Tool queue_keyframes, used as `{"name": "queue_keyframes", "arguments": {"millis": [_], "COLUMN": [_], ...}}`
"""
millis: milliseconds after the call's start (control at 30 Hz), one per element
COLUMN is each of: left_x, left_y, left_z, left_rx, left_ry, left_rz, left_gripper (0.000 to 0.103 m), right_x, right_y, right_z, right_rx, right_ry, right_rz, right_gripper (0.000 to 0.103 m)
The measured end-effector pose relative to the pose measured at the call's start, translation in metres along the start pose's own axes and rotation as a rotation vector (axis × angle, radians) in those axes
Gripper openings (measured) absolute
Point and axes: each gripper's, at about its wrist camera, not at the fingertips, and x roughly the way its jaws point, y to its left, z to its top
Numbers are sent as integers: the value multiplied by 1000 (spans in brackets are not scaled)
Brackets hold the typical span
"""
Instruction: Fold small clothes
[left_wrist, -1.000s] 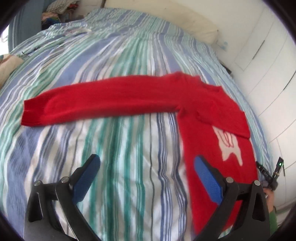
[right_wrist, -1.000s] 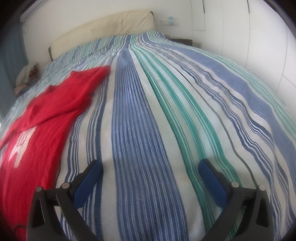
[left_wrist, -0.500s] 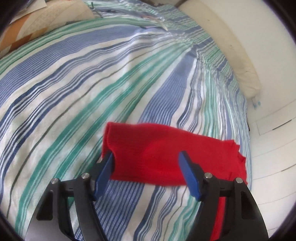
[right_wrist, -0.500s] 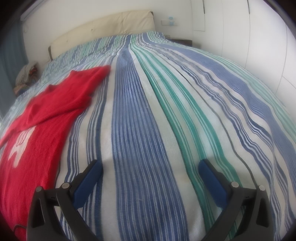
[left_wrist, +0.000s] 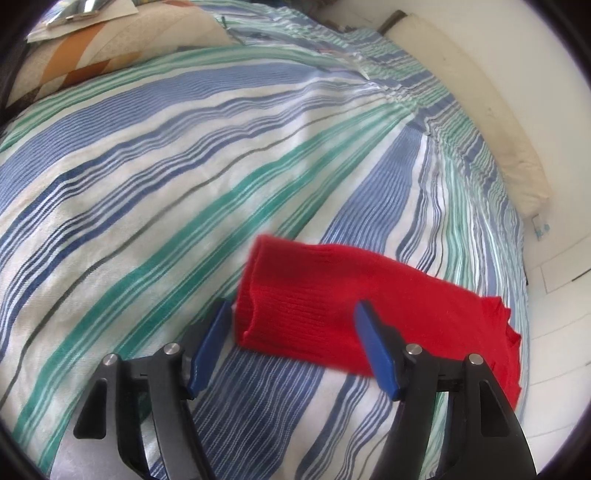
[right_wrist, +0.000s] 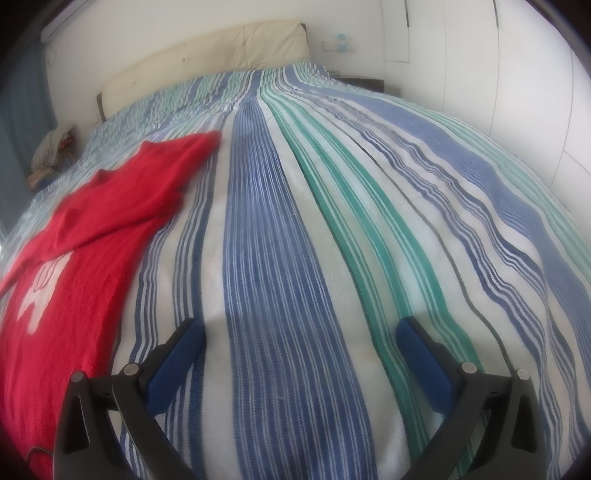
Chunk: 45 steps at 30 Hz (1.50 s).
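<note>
A small red sweater (right_wrist: 85, 236) with a white motif (right_wrist: 40, 295) lies flat on the striped bed. In the left wrist view its sleeve cuff (left_wrist: 295, 295) lies right in front of my left gripper (left_wrist: 291, 325), which is open, its blue pads (left_wrist: 210, 341) standing on either side of the cuff without closing on it. My right gripper (right_wrist: 299, 339) is open and empty above bare bedspread, to the right of the sweater's body.
The bed is covered by a blue, green and white striped spread (right_wrist: 332, 221). A cream headboard (right_wrist: 207, 62) stands at the far end, white wardrobe doors (right_wrist: 517, 74) on the right. A patterned cushion (left_wrist: 110, 48) lies at the bed's edge.
My left gripper has swung from over the sweater's body out to the sleeve end and moved closer to the cuff. The right gripper has stayed still.
</note>
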Motion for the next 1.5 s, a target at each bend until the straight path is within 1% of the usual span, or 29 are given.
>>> {"name": "queue_keyframes", "arguments": {"millis": [33, 67, 100, 133, 167, 233, 300, 400, 467, 567, 633, 700, 733, 767, 800, 833, 867, 900, 967, 1000, 1100, 1200, 1267, 1333, 1400, 1433, 1500], "left_x": [6, 11, 12, 8, -1, -25, -49, -77, -88, -91, -83, -68, -56, -44, -30, -17, -8, -4, -1, 0, 2, 6, 4, 2, -8, -15, -30], "left_y": [-4, -7, -10, -14, -25, -66, -124, -224, -289, -365, -404, -433, -442, -449, -453, -455, -454, -447, -429, -421, -379, -319, -278, -242, -211, -198, -179], "left_z": [-1, -2, -2, -2, -1, 2, 4, -10, -28, -67, -94, -117, -127, -137, -146, -152, -158, -159, -151, -147, -130, -125, -134, -148, -164, -174, -194], "left_rx": [27, 47, 43, 34, 49, 154, 276, 477, 593, 708, 762, 807, 819, 815, 806, 797, 780, 758, 719, 703, 664, 667, 674, 671, 657, 651, 662], "left_ry": [22, 35, 48, 37, 13, -36, -65, -81, -70, -32, -1, 17, 44, 85, 129, 171, 195, 188, 180, 174, 141, 140, 155, 163, 171, 174, 174], "left_rz": [-2, 6, 12, 4, -22, -65, -138, -262, -348, -460, -512, -547, -579, -603, -606, -585, -553, -542, -539, -516, -400, -279, -228, -198, -188, -196, -196], "left_gripper": [54, 19, 4, 3, 2, 2, 2, 2, 2, 2, 2, 3, 4, 8, 29, 48, 77, 81, 82, 82, 83, 83, 83, 83, 83, 83, 83], "right_x": [0, 0, 0, 0, 0, 0, 1, 1, 1, 1, 1, 1, 1, 1, 1, 1, 1, 1, 1, 1, 0, 0, 1, 1, 1, 1, -2], "right_y": [0, 0, 0, 0, 0, 0, -1, 0, 0, -1, -1, -1, -1, -1, -1, -1, -1, -1, -1, -1, -1, -1, 1, 1, 1, 1, 1], "right_z": [0, 0, 0, 0, 0, 0, 0, 0, 0, -1, -1, -1, -1, -1, -1, -1, -1, -1, -1, -1, -1, -1, 0, 0, 0, 0, 1], "right_rx": [0, 0, 0, 0, -1, -2, -2, -3, -5, -3, -2, -2, -3, -2, -2, -2, -1, -1, 0, 1, 2, 0, -3, -4, -4, -4, -3], "right_ry": [0, 0, 0, 0, 0, 0, 0, 1, 2, 0, 0, 0, 0, 0, 0, -1, -1, -2, -3, -3, -2, 0, 1, 2, 2, 2, 1], "right_rz": [0, 0, 0, 0, -2, -3, -3, -5, -8, -6, -4, -4, -4, -4, -4, -4, -2, -1, 1, 1, 2, -1, -4, -6, -6, -5, 6], "right_gripper": [103, 103, 103, 103, 103, 103, 103, 103, 103, 103, 103, 103, 103, 103, 103, 103, 103, 103, 103, 103, 103, 103, 103, 103, 103, 103, 102]}}
